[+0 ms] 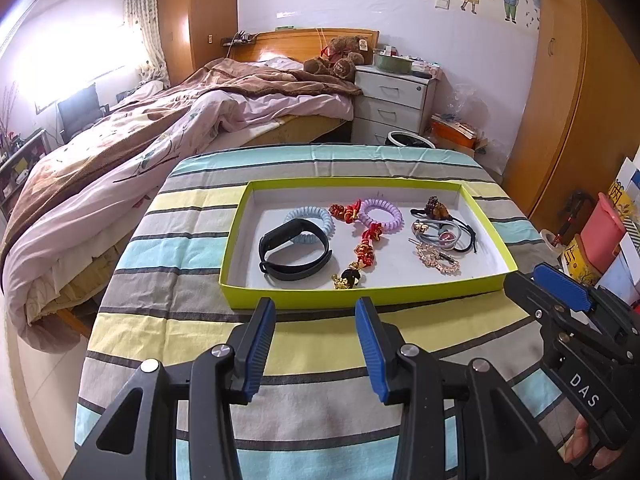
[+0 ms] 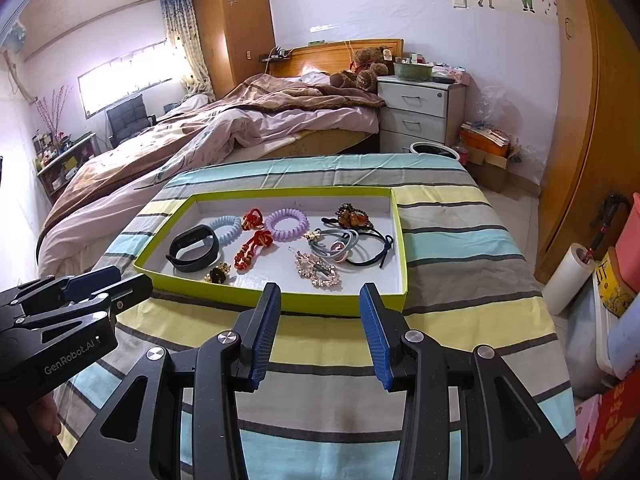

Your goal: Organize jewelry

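All the jewelry lies inside the green-rimmed box lid (image 1: 360, 294) on the striped cloth (image 1: 200, 240), and we see none on the cloth itself. From left to right we see a black band (image 1: 294, 256) overlapping a blue coil tie (image 1: 316, 220), a red-and-gold charm string (image 1: 362, 240) beside a purple coil tie (image 1: 380, 212), then a tangle of elastic ties (image 1: 444, 232) with a sparkly clip (image 1: 438, 260) in front of it. We judge the shallow tray is there to keep small pieces together (nothing inside divides it, so the groups simply sit apart). That fits either a sorted end or a collected lot awaiting sorting.

Our left gripper (image 1: 316, 344) and right gripper (image 2: 320, 336) hover short of the tray's near wall, both spread wide and empty, probably just clear of it.

We read "DAS" on the right tool in the left view and "GenRobot.AI" on the left tool in the right view.
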A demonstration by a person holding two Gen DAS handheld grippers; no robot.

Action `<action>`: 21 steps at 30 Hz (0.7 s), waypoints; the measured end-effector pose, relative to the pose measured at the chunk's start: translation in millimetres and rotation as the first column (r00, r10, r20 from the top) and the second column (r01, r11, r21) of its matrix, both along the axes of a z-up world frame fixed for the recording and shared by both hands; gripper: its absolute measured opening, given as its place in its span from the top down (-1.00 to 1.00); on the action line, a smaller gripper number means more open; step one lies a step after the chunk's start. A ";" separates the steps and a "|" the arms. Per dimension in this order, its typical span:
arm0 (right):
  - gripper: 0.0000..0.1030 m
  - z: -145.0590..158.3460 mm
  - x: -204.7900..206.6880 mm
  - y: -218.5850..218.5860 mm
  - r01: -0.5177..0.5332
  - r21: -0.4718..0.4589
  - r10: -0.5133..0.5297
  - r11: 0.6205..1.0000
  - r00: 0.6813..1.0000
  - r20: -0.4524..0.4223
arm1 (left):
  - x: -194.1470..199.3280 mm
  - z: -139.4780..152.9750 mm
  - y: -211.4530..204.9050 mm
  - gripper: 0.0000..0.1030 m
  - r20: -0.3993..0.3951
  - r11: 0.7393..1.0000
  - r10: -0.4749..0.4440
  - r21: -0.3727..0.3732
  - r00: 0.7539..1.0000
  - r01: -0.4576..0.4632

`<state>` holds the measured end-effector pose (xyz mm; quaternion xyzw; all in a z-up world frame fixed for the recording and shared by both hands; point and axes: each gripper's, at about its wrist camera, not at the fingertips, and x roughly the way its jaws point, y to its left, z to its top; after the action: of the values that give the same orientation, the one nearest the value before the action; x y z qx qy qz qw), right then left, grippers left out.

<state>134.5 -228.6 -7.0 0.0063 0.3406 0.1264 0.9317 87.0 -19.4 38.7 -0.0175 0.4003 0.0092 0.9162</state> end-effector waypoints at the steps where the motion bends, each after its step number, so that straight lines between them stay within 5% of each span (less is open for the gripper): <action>1: 0.19 -0.1 0.1 0.0 -0.001 0.000 0.001 1.000 1.000 -0.002 | 0.2 0.0 0.0 0.20 0.000 1.000 0.001 0.000 1.000 -0.001; 21: 0.19 -0.1 0.3 -1.0 -0.001 0.001 0.001 1.000 1.000 -0.004 | 1.7 -0.9 0.8 0.20 -0.003 1.000 -0.002 -0.004 1.000 0.002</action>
<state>134.8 -229.6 -7.1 0.0069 0.3425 0.1269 0.9309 88.8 -18.6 37.8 -0.0189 0.4019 0.0075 0.9155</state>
